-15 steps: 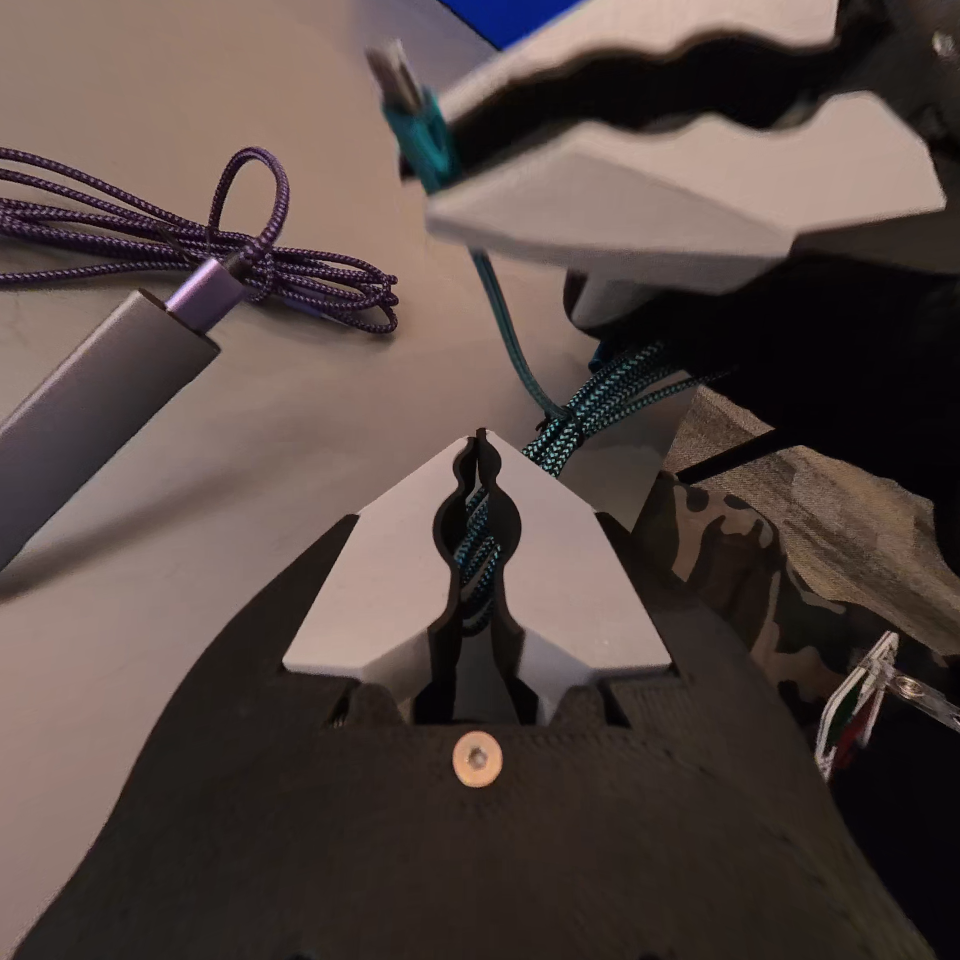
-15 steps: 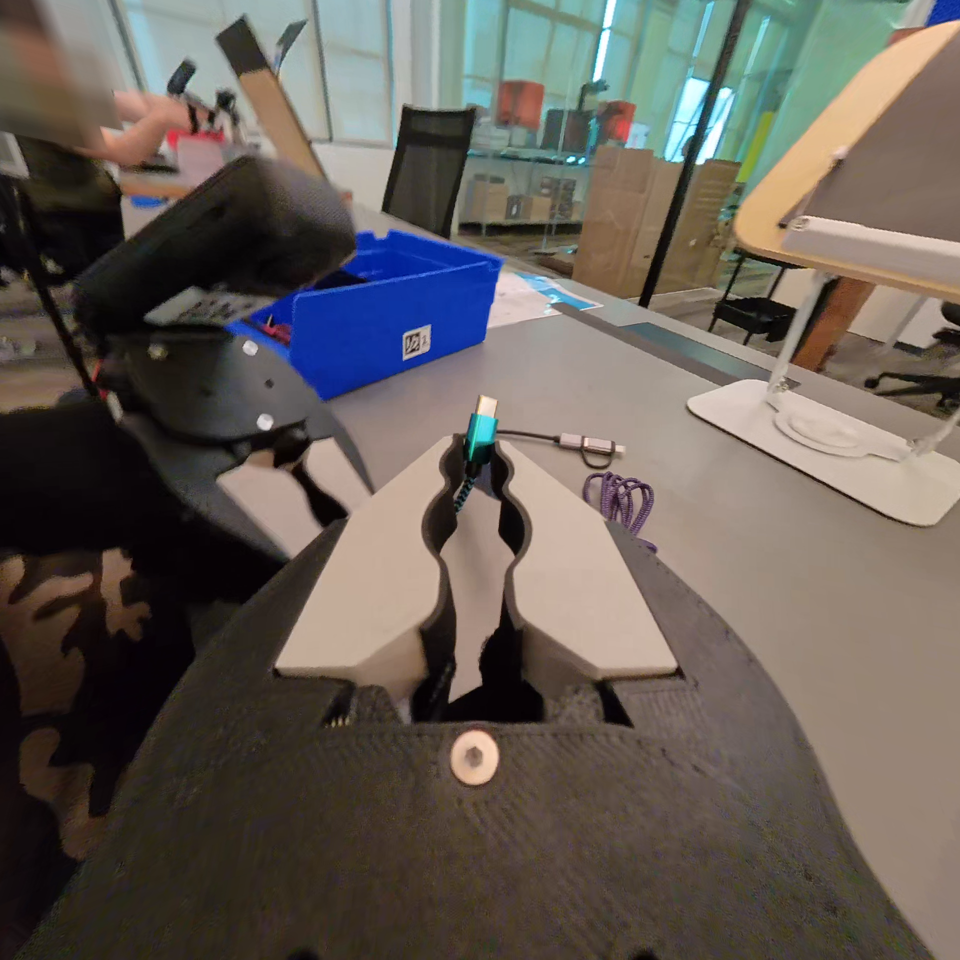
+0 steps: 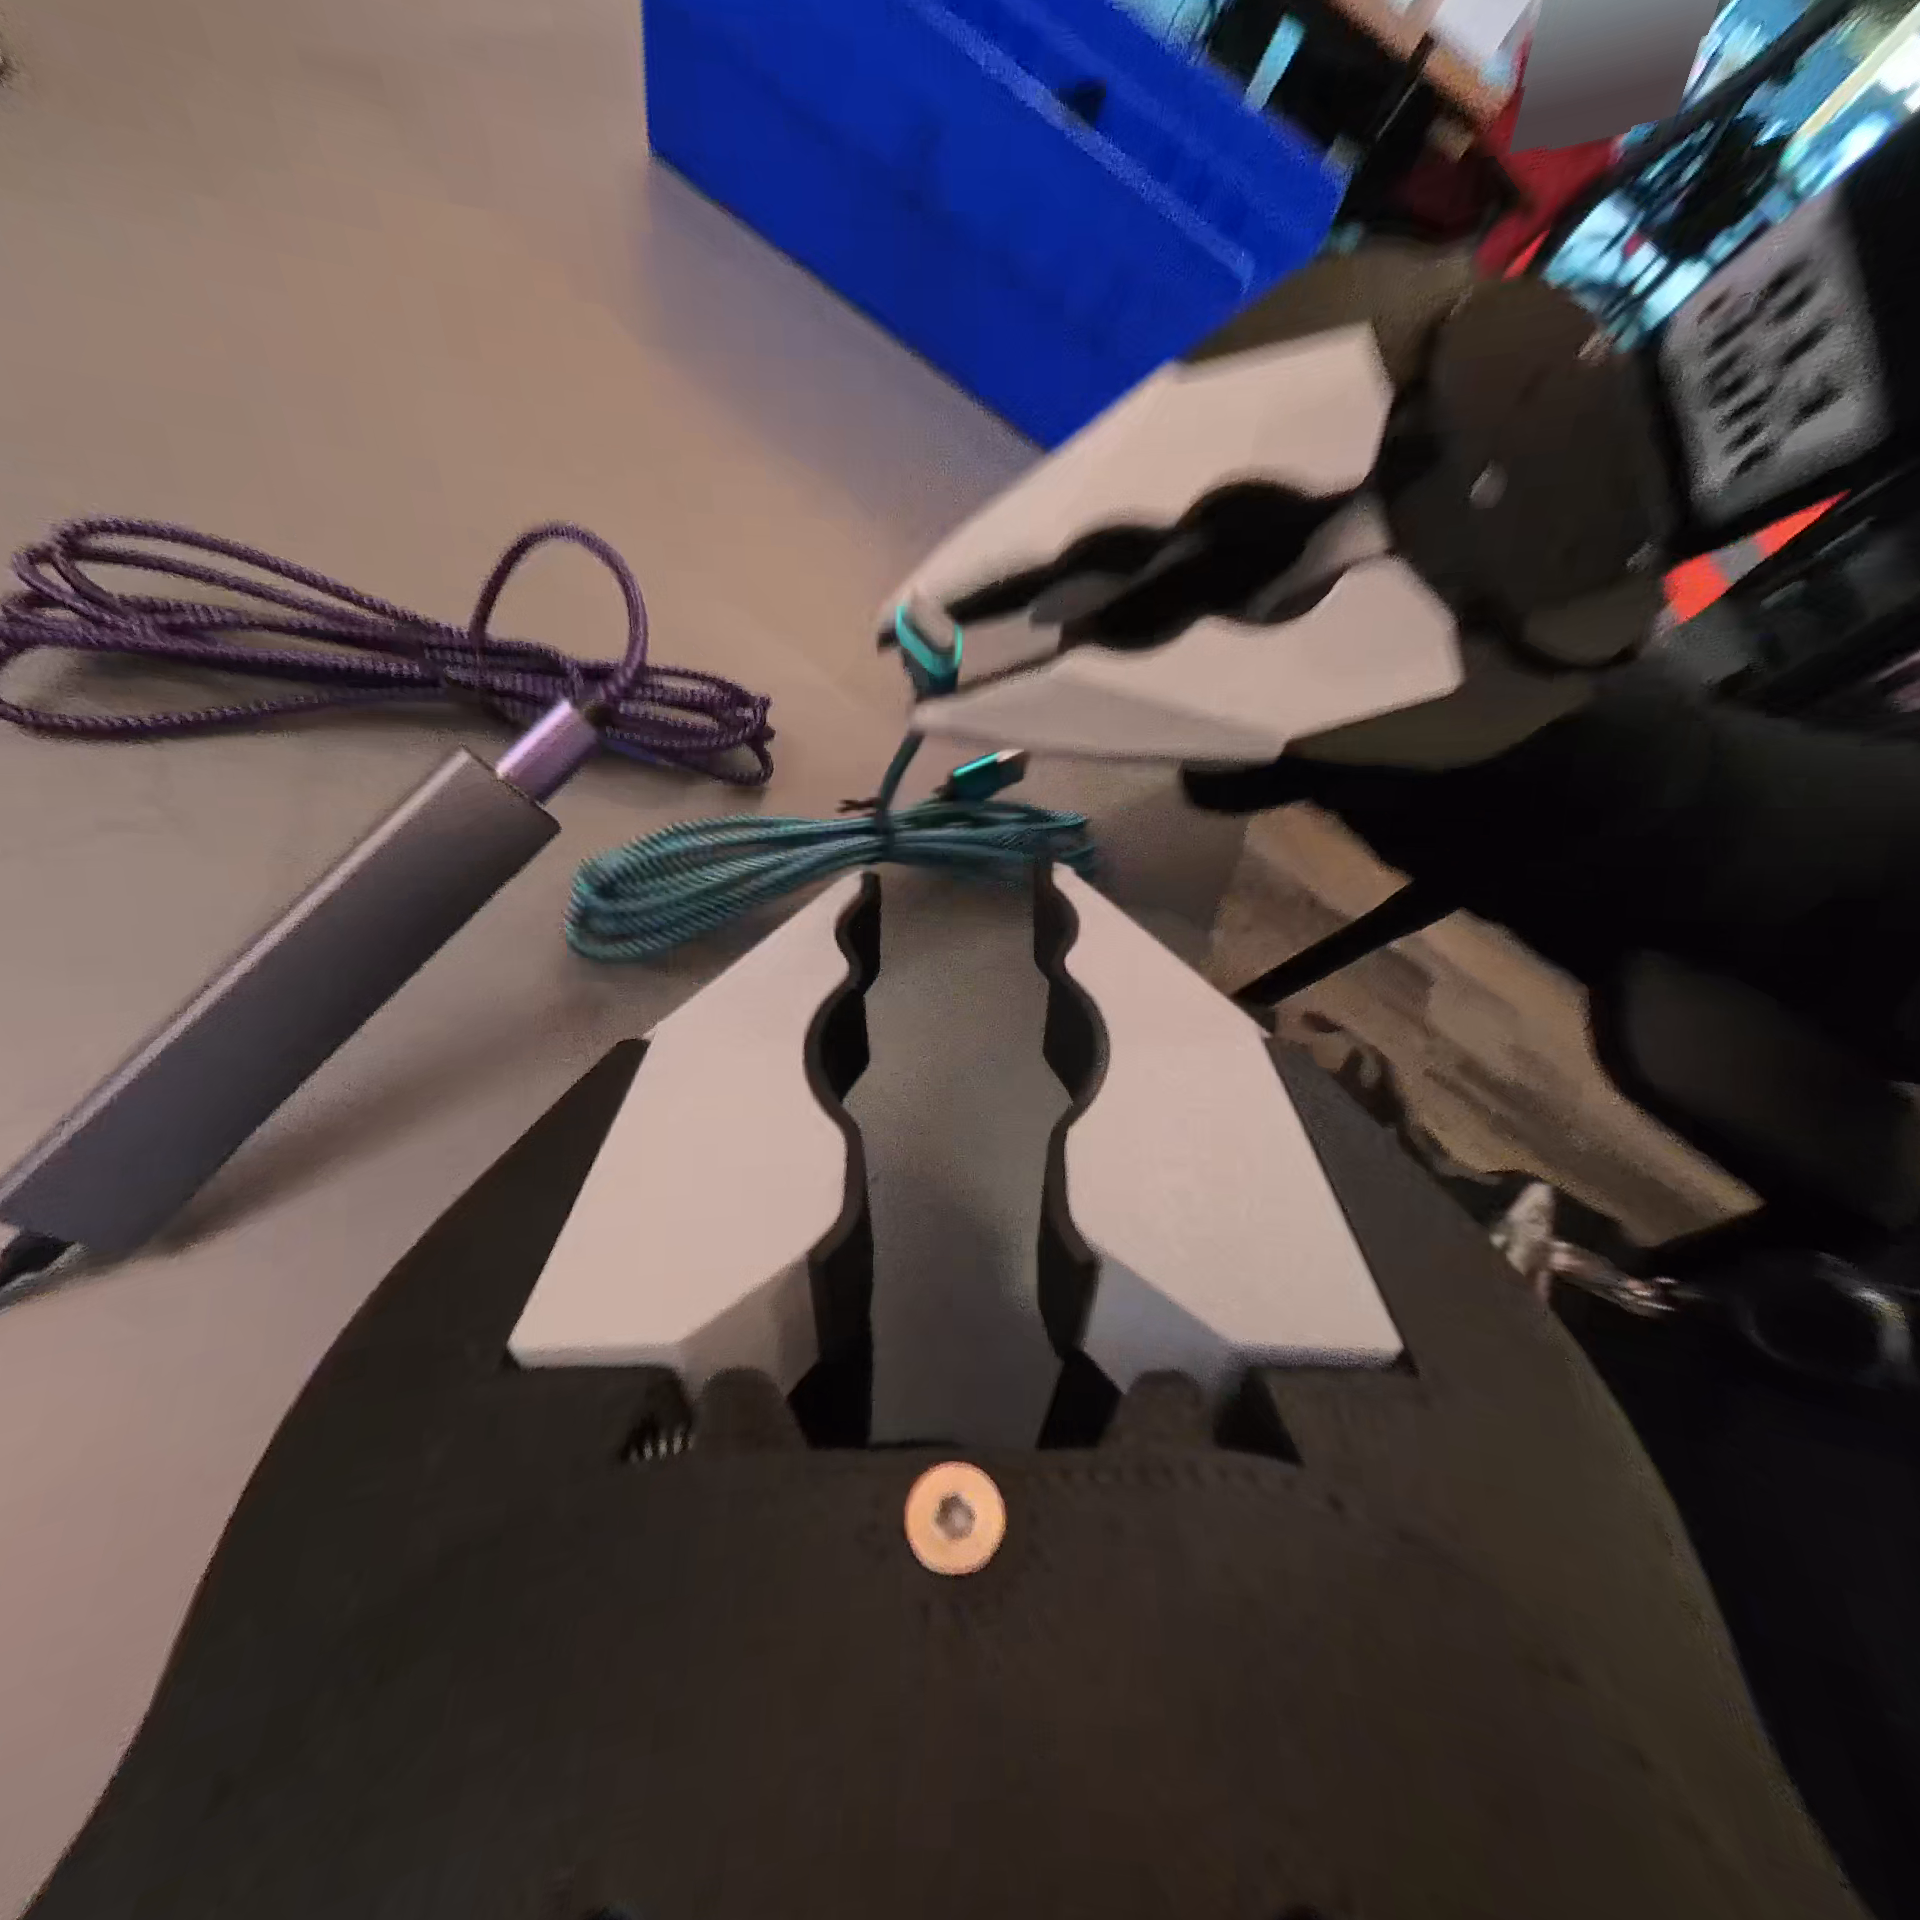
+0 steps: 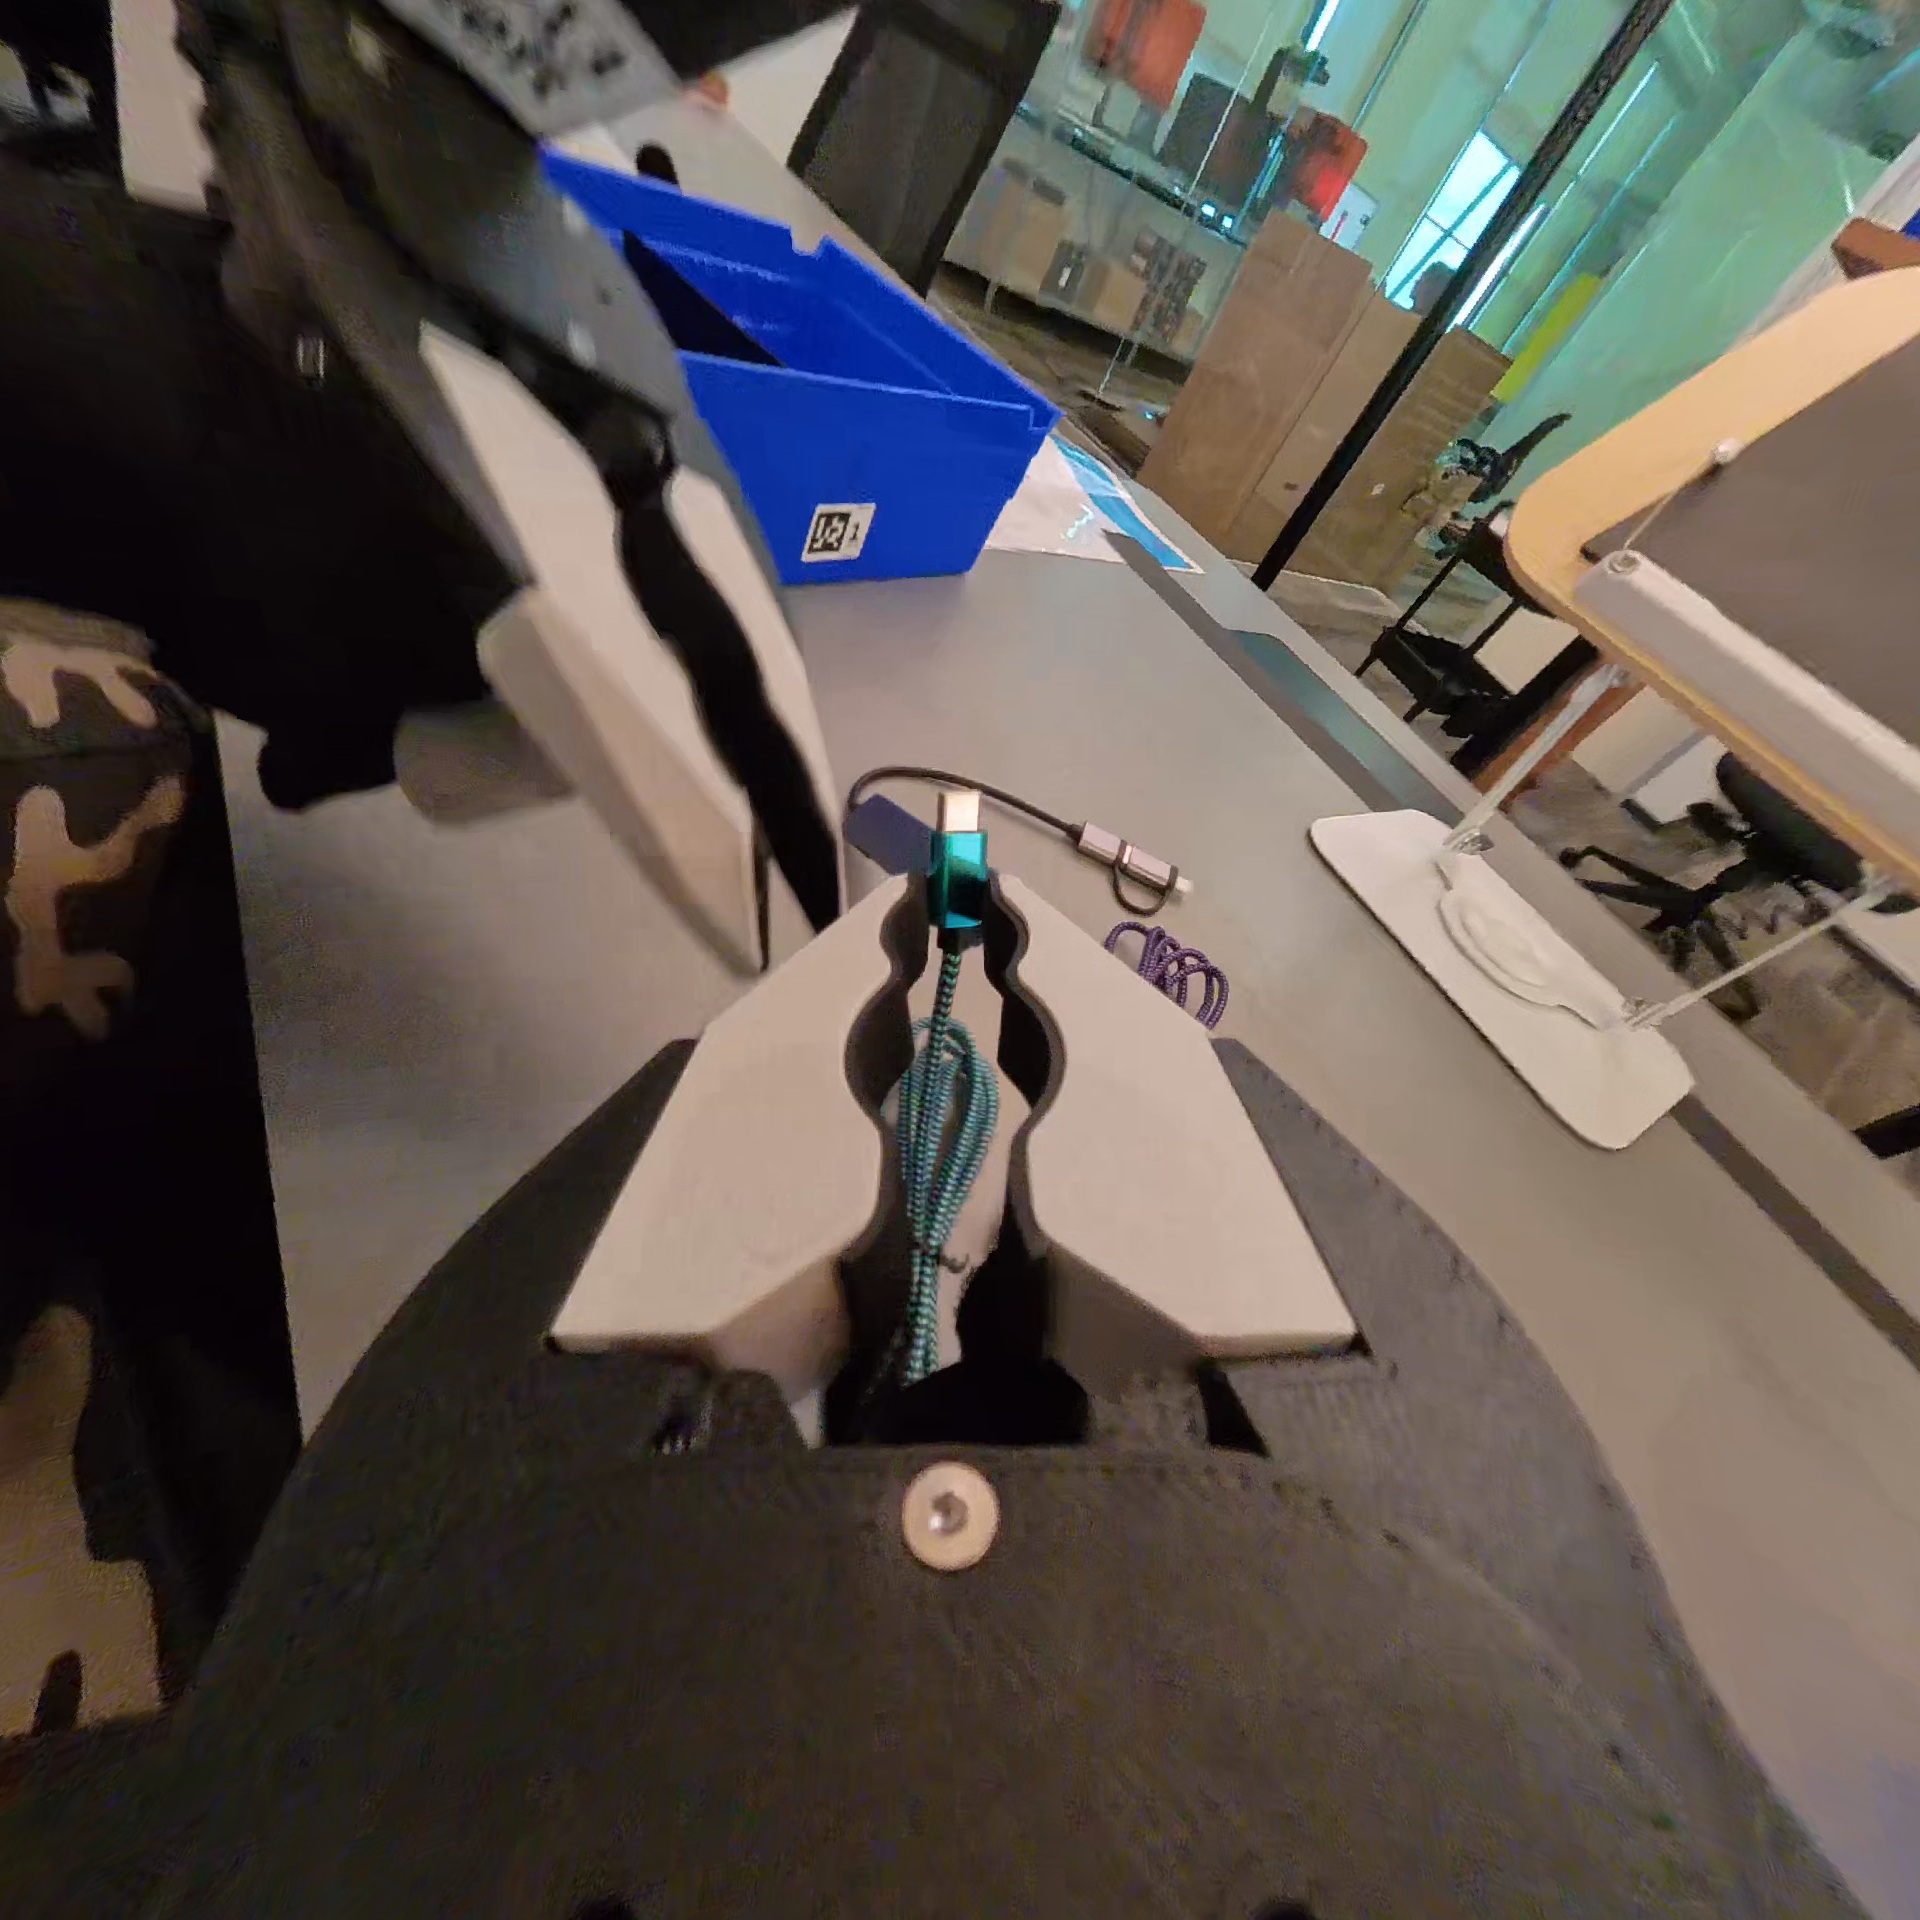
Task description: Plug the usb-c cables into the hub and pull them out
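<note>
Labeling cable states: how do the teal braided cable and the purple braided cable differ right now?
The teal braided cable has one plug pinched in the right hand-held gripper, unplugged; the purple braided cable has its plug seated in the grey bar-shaped hub. The teal bundle lies nearer the left hand-held gripper, purple farther. Both are coiled on the table.

My left view smears with motion blur; the right is sharper. Daylight from far windows, soft shadows on the tabletop (image 3: 312,312), edges bowed.

Hub (image 3: 281,997) cut off at left edge, near end unseen; purple cable (image 3: 343,644) likewise cropped; blue bin (image 3: 935,177) clipped at top, blurred.
</note>
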The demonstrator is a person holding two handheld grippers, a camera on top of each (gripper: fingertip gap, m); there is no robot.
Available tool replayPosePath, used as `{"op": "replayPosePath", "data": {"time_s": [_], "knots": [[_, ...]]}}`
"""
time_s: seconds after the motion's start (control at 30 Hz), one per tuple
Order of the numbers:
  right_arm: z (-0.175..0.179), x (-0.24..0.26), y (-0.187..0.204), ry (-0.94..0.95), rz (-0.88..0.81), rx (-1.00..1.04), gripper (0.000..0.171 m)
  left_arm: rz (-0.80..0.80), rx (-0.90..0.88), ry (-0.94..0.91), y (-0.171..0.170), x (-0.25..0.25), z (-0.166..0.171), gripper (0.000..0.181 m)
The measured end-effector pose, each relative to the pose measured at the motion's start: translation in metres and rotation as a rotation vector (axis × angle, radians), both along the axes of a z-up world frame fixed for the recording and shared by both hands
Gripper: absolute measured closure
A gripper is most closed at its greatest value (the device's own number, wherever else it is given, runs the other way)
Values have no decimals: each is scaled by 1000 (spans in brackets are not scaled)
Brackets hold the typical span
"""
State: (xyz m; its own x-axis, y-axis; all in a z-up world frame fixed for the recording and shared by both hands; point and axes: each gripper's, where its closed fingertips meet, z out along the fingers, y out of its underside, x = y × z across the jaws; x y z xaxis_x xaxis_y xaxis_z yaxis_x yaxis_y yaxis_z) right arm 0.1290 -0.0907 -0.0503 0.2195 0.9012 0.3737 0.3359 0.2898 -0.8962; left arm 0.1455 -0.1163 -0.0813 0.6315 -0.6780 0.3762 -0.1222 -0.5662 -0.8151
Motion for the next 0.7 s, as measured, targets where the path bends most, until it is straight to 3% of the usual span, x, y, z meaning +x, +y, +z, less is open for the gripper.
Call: {"op": "replayPosePath", "data": {"time_s": [0.2,0.53,0.7], "knots": [[-6,-10,-17,-116,7,188,166,12,-20,-190,-2,-6,34,154],[-9,-12,-25,-231,-53,449,165,46,-112,-238,-5,-14,23,176],[14,-11,-35,-70,17,396,165,-57,-122,-409,-14,-14,43,178]]}}
